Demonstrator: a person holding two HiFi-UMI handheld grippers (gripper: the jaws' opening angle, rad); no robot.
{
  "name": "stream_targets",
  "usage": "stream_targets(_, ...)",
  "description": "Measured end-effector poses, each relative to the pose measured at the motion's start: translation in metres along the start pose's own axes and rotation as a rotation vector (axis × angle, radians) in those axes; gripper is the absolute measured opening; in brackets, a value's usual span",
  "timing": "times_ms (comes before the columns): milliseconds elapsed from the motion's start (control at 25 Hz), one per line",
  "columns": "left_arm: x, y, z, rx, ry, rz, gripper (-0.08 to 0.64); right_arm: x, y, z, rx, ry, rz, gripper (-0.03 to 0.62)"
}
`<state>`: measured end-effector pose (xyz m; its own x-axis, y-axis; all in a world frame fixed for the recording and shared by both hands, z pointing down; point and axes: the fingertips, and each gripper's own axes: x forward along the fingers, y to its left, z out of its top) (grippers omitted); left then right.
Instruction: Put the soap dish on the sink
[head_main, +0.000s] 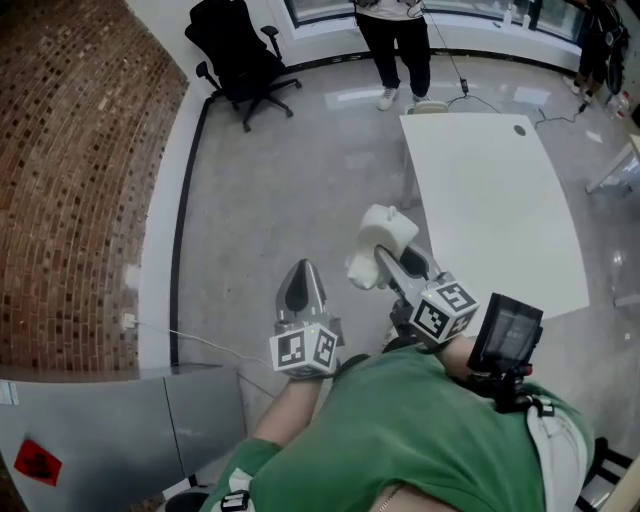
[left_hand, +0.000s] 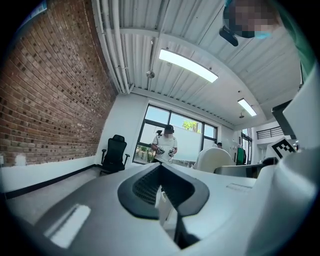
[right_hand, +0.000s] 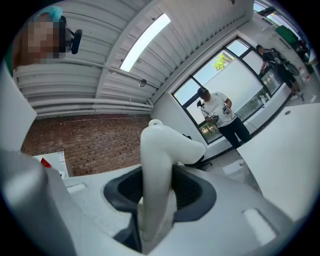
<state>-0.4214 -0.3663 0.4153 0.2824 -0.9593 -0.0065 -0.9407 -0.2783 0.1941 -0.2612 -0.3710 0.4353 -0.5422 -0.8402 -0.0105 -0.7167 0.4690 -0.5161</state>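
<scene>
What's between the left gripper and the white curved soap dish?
Nothing: the head view shows only grey floor between left gripper and white curved soap dish.

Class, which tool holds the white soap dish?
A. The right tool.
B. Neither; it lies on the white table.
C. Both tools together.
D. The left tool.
A: the soap dish is clamped in the right tool, while the left tool is shut with nothing in it.

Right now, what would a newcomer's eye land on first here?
The white soap dish clamped in the right gripper, held above the grey floor beside a white table. Then the brick wall on the left and the black chair beyond.
</scene>
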Motion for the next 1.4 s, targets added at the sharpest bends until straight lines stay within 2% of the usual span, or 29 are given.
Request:
stream_targets(320, 0.078, -0.03, -0.016, -0.009, 0.056, -0.158, 0.006, 0.001, -0.058, 0.026, 0.008, -0.07, -0.153, 0.144)
stream_targets(680, 0.173, -0.097, -0.027, -0.025, 0.128, -0.429, 0.006, -0.017, -0.123, 0.066, 0.019, -0.182, -0.397, 0.144)
stream_targets(920, 0.226, -0.136, -0.026, -0.03, 0.169, -0.615, 0.005, -0.025, -0.149, 0.093, 0.014, -0.266, -0.562, 0.144)
stream_targets(1080, 0.254, -0.143, -0.027, -0.032, 0.2, -0.763, 0.006, -0.019, -0.151, 0.094, 0.014, -0.333, -0.691, 0.144)
stream_targets(1200, 0.265, -0.153, -0.03, -0.036, 0.214, -0.824, 0.006, -0.023, -0.158, 0.094, 0.025, -0.361, -0.748, 0.144)
stream_targets(1400, 0.263, -0.198, -0.045, -0.035, 0.259, -0.956, 0.006, -0.063, -0.172, 0.092, 0.048, -0.418, -0.879, 0.144)
